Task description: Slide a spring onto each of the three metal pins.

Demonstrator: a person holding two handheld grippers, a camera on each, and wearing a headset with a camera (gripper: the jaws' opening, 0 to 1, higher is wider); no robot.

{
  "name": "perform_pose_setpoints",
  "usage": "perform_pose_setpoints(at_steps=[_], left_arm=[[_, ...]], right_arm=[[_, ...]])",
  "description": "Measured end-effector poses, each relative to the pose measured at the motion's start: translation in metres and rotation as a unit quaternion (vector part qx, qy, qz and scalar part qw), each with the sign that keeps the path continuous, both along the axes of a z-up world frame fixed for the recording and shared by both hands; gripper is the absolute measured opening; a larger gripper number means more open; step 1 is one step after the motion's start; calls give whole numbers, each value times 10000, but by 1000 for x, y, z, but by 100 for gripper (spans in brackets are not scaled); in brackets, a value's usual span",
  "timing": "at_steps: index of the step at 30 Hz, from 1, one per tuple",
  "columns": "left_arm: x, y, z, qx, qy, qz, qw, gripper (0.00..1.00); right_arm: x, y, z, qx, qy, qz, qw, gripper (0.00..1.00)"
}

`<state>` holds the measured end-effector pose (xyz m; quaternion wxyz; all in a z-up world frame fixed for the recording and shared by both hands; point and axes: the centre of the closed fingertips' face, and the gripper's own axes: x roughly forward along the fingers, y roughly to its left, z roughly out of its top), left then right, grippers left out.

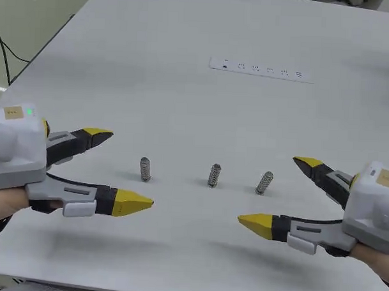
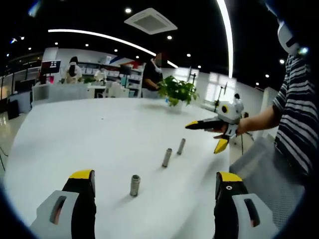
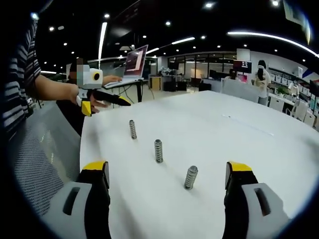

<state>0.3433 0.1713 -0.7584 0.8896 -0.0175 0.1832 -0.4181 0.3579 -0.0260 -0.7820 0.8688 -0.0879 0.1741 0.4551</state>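
A: Springs?
B: Three in a row on the table (image 1: pixel 183 94), well apart. Left spring (image 1: pixel 144 169) and mid spring (image 1: pixel 214 175) stand upright; right spring (image 1: pixel 264 182) leans toward 1 o'clock. Pins hidden; probably inside the coils.
A: Claws?
B: Left gripper (image 1: pixel 131 168) spread wide, empty; left spring just at its 3 o'clock. Right gripper (image 1: pixel 268 189) spread too, empty; right spring close by its tips, at 11 o'clock.
A: Pose?
B: Both held low and level, tips pointing inward at each other.
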Motion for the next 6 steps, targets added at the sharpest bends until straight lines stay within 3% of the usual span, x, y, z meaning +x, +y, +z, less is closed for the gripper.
perform_pose_setpoints(at_steps=[6], left_arm=[[-2,2,-1,24,25,16,10000,98]], right_arm=[[1,-10,-2,19,52,-206,9998,96]])
